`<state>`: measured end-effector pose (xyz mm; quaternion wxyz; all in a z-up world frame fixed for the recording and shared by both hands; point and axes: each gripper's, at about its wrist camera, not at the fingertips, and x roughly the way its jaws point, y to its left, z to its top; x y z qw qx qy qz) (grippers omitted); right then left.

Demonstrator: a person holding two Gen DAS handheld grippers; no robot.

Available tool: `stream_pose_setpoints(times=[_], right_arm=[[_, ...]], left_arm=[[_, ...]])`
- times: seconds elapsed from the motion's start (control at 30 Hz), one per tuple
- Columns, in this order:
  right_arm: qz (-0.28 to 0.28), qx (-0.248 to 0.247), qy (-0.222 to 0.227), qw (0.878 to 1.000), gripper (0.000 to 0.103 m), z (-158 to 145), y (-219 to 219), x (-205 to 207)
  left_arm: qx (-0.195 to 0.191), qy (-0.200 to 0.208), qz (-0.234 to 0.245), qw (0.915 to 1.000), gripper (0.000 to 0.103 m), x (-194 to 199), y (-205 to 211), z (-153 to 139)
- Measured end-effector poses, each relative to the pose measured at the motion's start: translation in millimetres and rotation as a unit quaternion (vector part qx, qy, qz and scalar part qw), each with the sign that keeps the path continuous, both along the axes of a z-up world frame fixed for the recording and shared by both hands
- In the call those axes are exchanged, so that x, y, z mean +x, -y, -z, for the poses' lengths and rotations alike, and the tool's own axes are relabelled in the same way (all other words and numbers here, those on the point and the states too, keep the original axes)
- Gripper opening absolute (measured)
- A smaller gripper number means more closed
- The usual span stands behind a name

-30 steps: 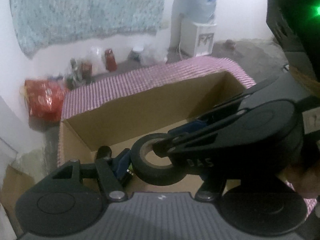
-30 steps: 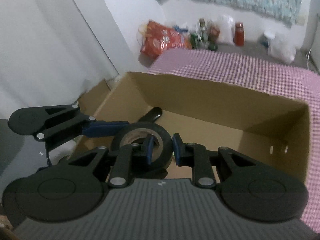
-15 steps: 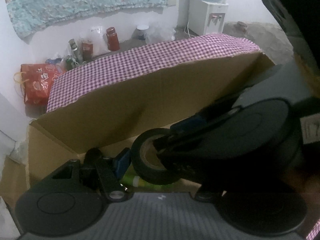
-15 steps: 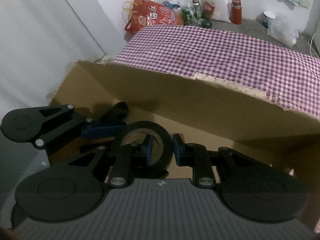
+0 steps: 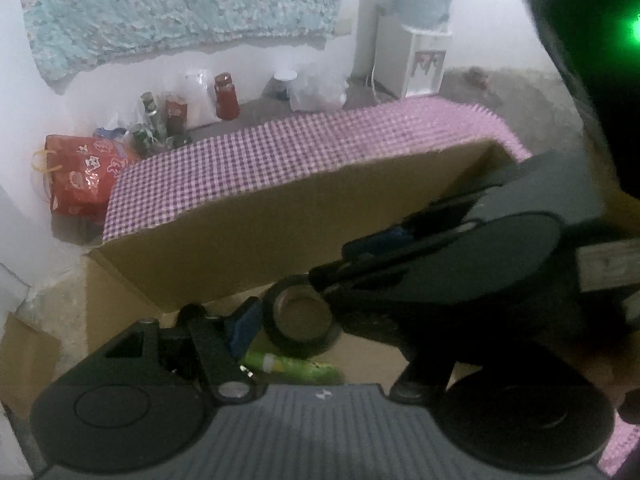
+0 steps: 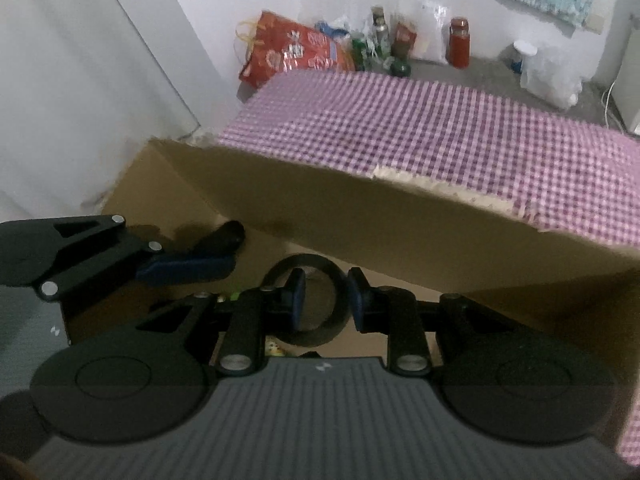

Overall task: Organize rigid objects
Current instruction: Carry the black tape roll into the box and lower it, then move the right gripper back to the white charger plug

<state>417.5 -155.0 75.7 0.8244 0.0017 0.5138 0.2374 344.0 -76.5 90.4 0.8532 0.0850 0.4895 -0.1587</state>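
Both grippers reach down into the box (image 6: 400,216), which sits on a table under a checked cloth (image 6: 440,128).

Right gripper (image 6: 326,300) — jaws narrow and opening, straddling one wall of the tape roll (image 6: 306,334): left pad inside the ring, right pad outside it. The pads look just off the wall; whether they touch it I cannot tell. The roll stands tilted above the box floor.

Left gripper (image 5: 280,320) — jaws part open and widening, nothing between them. Its left finger (image 5: 240,328) is just beside the roll; the other is hidden behind the right gripper.

Green tube (image 5: 292,366) lies on the box floor under the roll. Black object (image 6: 224,236) rests near the left wall — too dark to identify.
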Motion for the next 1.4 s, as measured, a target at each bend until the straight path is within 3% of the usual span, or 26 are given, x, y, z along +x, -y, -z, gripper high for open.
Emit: stream_pose_setpoints(times=[0.3,0.47,0.63,0.77,0.97,1.13,1.4], right_arm=[[0.027,0.098,0.064,0.993,0.023,-84,39,-77],[0.032,0.147,0.110,0.983,0.023,-127,67,-148],[0.034,0.183,0.138,0.973,0.023,-146,93,-226],[0.053,0.210,0.133,0.967,0.024,-130,110,-279],[0.103,0.211,0.102,0.967,0.024,-71,117,-329],[0.146,0.233,0.057,0.960,0.024,-26,119,-334],[0.168,0.240,0.004,0.956,0.024,17,112,-319]], left_arm=[[-0.056,0.050,-0.002,0.9972,0.080,-58,-25,-61],[-0.088,0.071,0.000,0.9936,0.086,-101,-51,-91],[-0.106,0.091,-0.002,0.9902,0.089,-149,-91,-105],[-0.121,0.110,0.001,0.9866,0.090,-191,-115,-93],[-0.152,0.105,-0.008,0.9827,0.090,-233,-113,-44],[-0.163,0.079,0.005,0.9835,0.088,-246,-93,-3],[-0.132,0.080,0.048,0.9868,0.067,-247,-56,37]])
